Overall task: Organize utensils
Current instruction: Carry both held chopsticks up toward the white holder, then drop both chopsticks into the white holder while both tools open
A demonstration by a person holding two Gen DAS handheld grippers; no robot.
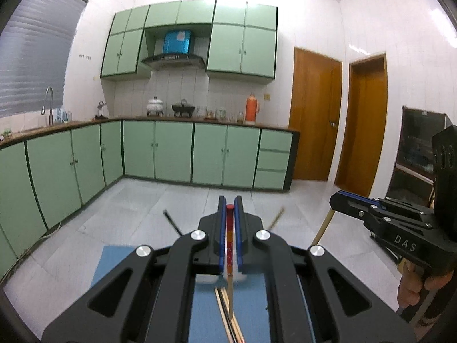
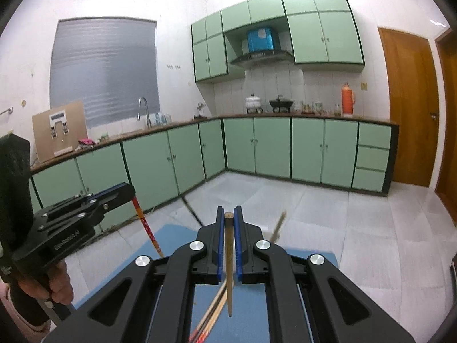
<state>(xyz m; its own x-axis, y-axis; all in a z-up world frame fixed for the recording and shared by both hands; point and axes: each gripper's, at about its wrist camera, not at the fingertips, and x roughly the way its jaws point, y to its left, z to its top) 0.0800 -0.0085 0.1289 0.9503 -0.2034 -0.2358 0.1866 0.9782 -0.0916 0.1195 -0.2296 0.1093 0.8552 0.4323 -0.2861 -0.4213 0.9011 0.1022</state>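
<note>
Chopsticks, two held and several loose, over a blue mat (image 1: 114,260) with a mint-green kitchen beyond. The left gripper (image 1: 230,200) was pinched on a red-topped chopstick (image 1: 229,245), patterned red along its upper half and plain wood below, its tip hanging down toward the mat. The right gripper (image 2: 229,210) was likewise pinched on a plain wooden chopstick (image 2: 228,257), thick end up between the blue pads, thin end pointing down. In each wrist view the other gripper showed at the frame's edge with its chopstick slanting down from the closed jaws, and a person's hand (image 2: 58,285) wrapped the handle. Loose chopsticks (image 1: 225,308), wooden and dark, lay bunched on the mat under the held pair; two more stick ends stood out blurred on either side behind the jaws. Background: green base cabinets (image 1: 171,151), an orange thermos (image 1: 252,108) on the counter, wooden doors (image 1: 314,114).
</note>
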